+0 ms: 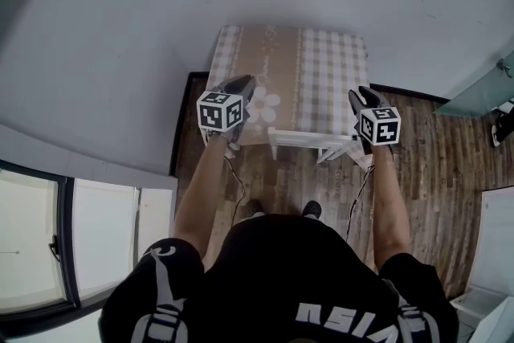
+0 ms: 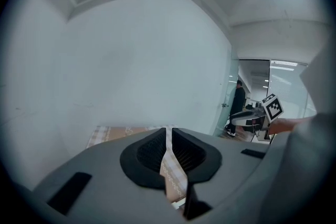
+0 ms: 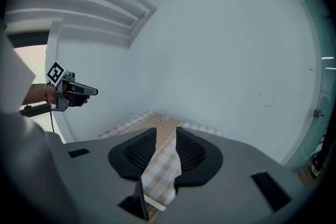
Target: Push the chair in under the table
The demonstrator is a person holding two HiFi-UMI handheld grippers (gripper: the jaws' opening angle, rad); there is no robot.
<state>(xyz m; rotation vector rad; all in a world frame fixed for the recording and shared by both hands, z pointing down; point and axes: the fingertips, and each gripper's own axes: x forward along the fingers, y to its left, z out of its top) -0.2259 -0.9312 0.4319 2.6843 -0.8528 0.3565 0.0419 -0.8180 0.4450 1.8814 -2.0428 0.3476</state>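
The left hand-held gripper shows only a thin slit between its jaws, and the right hand-held gripper stands narrowly apart. Neither holds anything, which suits pushing rather than gripping. They hover at 11 and 1 o'clock from the person, over the near edge of the worktop. Between them at 12 o'clock is the white chair, its back tight against that edge and apparently already tucked under. Both forearms reach straight ahead, roughly parallel, tipped slightly downward.
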